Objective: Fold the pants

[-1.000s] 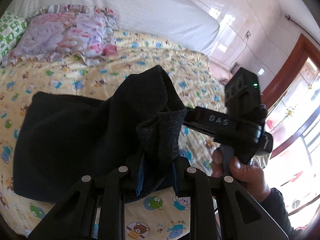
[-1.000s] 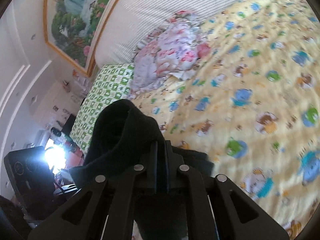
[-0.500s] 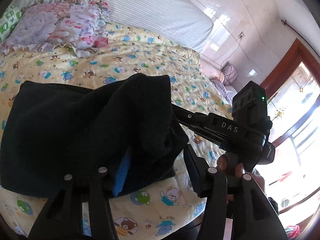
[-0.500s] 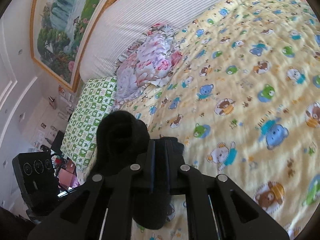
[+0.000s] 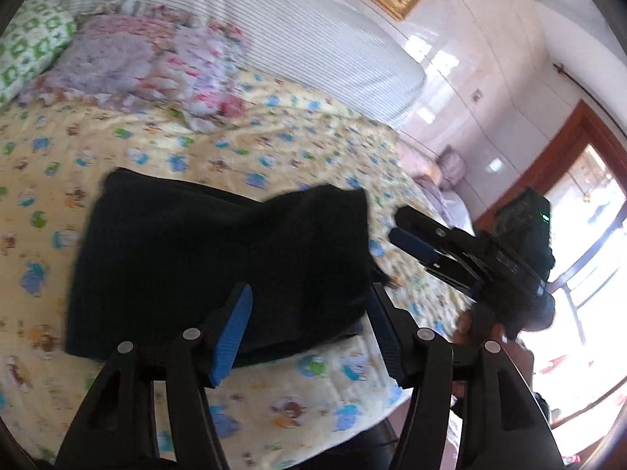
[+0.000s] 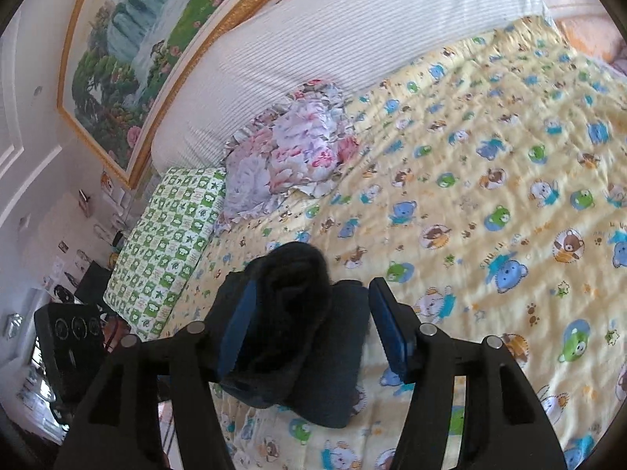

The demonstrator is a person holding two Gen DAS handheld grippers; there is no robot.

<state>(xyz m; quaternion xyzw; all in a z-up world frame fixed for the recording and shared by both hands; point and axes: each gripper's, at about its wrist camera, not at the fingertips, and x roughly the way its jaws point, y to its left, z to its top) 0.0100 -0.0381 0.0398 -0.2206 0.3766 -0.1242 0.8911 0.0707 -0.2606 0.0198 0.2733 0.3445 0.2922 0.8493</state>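
The black pants [image 5: 219, 262] lie folded in a thick rectangle on the yellow bear-print bedspread [image 5: 274, 149]. My left gripper [image 5: 307, 297] is open over the near right edge of the pile, jaws apart with blue pads showing, holding nothing. The right gripper shows in the left wrist view [image 5: 415, 235] just right of the pile. In the right wrist view the pants [image 6: 298, 333] sit between the open jaws of my right gripper [image 6: 309, 297], a rolled end bulging upward; the pads are clear of the cloth.
A floral pillow [image 5: 156, 62] and a green checked pillow [image 6: 168, 243] lie by the striped white headboard [image 6: 352, 31]. The bed's near edge [image 5: 313, 423] is just below the pants. A door or window with a wooden frame [image 5: 568, 180] is at the right.
Both grippers have opened and let go of the pants. The raised fold has dropped flat onto the pile, and both grippers have pulled back a little.
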